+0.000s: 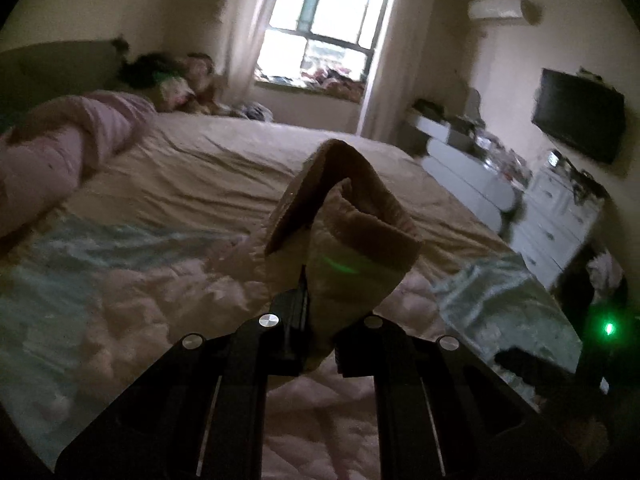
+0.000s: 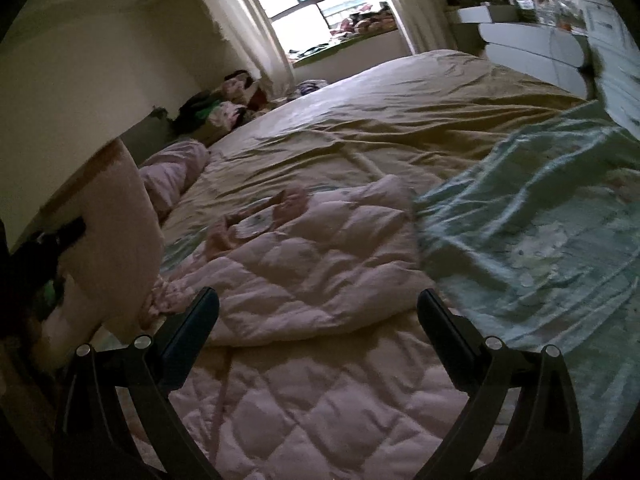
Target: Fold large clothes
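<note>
My left fingers [image 1: 310,312] clench the pink quilted coat's [image 2: 304,280] tan cuff [image 1: 344,224]; right fingers [image 2: 318,320] hang released above the coat; one-sided pull could skew it.

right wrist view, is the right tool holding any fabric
No, the right tool stands wide open above the pink quilted garment, with nothing between its fingers.

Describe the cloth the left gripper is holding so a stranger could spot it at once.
Start at the big bed. Above the pink quilted garment at its near end, the left gripper is shut on a tan cuff. It is the only fabric lifted off the bed.
</note>
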